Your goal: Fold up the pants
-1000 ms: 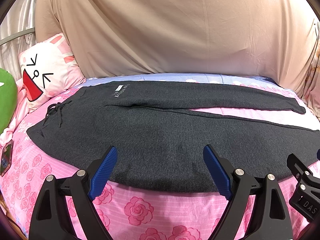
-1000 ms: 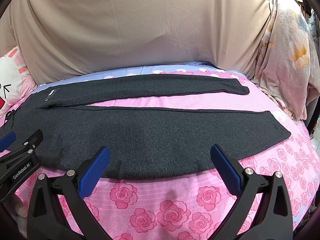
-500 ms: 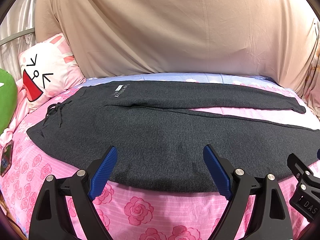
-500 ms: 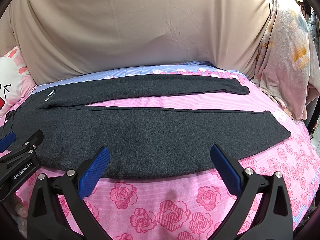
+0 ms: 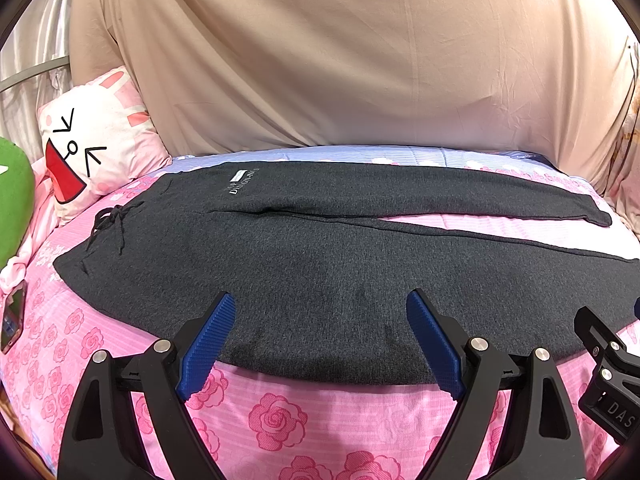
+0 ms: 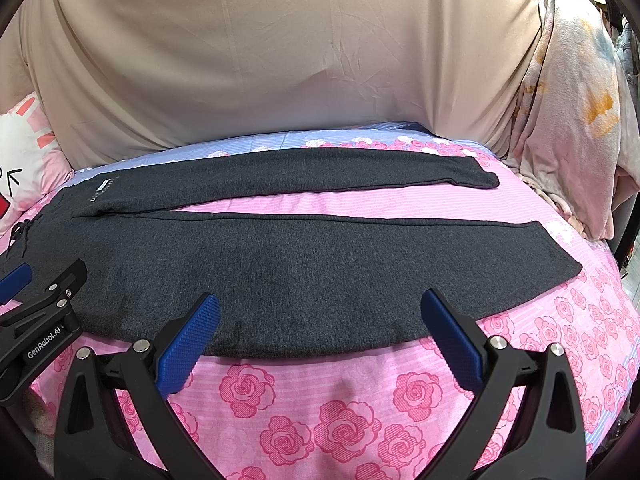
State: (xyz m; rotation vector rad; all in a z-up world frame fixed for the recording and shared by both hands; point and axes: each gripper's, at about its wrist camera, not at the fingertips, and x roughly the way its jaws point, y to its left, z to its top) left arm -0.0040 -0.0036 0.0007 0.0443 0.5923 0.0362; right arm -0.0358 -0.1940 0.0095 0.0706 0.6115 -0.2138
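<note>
Left wrist view: dark grey knit pants (image 5: 320, 264) lie flat on the bed's pink rose-print sheet (image 5: 280, 420), waistband left near a white cartoon-face pillow (image 5: 92, 148), legs spread in a V to the right. Left gripper (image 5: 320, 340) hovers over the near edge, jaws spread, empty. Right gripper (image 6: 320, 336) same: jaws wide apart, holding nothing.

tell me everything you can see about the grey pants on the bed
The pants are dark charcoal, of a soft knit-looking fabric. They lie flat and unfolded on the pink rose bedsheet, legs spread in a narrow V. The waistband lies on the left, with a tied drawstring and a small white label and lettering. Neither open gripper touches them.
</note>
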